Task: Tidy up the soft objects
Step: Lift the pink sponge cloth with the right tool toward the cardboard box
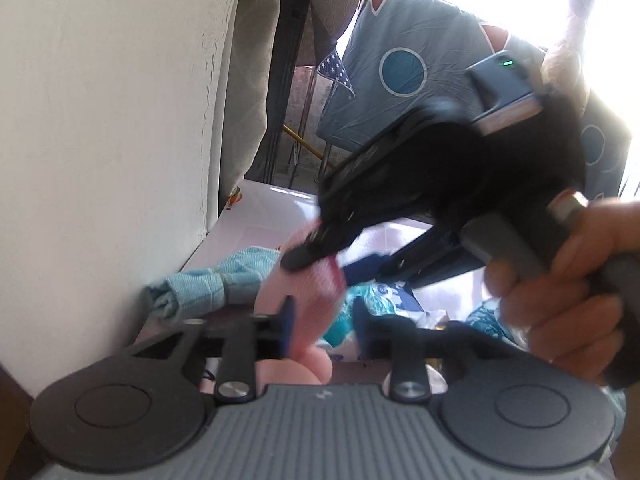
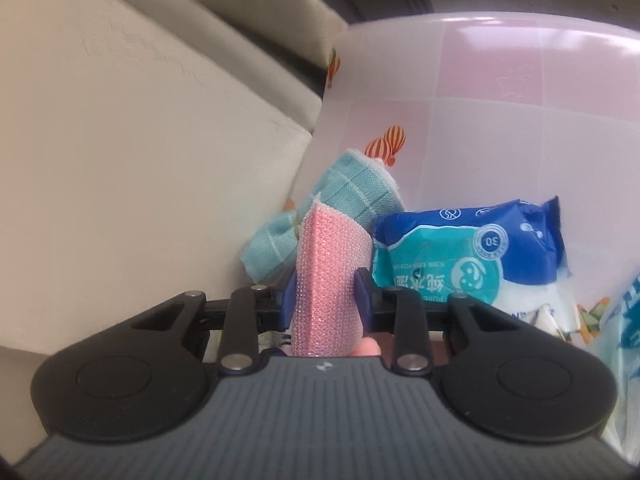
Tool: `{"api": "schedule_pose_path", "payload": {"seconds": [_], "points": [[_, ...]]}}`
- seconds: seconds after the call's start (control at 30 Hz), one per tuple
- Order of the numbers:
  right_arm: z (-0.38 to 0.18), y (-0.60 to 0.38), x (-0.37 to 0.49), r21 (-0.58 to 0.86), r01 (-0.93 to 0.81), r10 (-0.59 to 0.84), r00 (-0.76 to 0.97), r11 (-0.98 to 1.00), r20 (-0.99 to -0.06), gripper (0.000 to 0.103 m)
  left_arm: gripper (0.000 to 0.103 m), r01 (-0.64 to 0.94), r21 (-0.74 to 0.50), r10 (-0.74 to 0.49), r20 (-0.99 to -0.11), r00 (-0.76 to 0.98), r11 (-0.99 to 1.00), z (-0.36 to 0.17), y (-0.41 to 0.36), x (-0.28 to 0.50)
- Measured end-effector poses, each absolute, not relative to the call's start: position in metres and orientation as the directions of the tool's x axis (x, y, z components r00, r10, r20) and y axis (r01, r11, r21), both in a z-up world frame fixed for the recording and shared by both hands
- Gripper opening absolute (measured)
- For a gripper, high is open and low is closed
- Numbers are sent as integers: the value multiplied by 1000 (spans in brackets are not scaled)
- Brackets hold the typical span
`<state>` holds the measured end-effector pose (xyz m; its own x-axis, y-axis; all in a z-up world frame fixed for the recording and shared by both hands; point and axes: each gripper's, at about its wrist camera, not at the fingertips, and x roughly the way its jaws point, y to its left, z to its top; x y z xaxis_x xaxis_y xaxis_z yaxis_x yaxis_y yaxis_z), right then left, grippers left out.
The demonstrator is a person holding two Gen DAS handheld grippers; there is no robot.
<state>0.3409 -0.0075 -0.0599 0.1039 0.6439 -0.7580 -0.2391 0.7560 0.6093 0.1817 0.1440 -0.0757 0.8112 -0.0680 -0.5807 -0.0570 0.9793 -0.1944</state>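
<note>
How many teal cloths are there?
2. One teal cloth leans on the bin wall behind the pink sponge; a second teal cloth lies lower left. More may be hidden.

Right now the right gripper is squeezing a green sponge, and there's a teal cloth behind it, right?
Not quite: the sponge is pink, not green. The right wrist view shows the right gripper squeezing it, and the teal cloth is indeed behind it.

"30" upside-down on wipes pack (image 2: 460,248)
</note>
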Motion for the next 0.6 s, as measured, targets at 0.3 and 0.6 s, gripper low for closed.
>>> {"api": "schedule_pose_path", "payload": {"seconds": [0.3, 0.6], "points": [[-14, -60, 320, 702, -196, 728, 149, 685, -669, 29, 46, -50, -181, -65, -578, 814, 982, -62, 131, 168], [41, -145, 273, 752, -218, 781, 244, 622, -575, 29, 57, 50, -159, -129, -537, 834, 986, -30, 92, 137]]}}
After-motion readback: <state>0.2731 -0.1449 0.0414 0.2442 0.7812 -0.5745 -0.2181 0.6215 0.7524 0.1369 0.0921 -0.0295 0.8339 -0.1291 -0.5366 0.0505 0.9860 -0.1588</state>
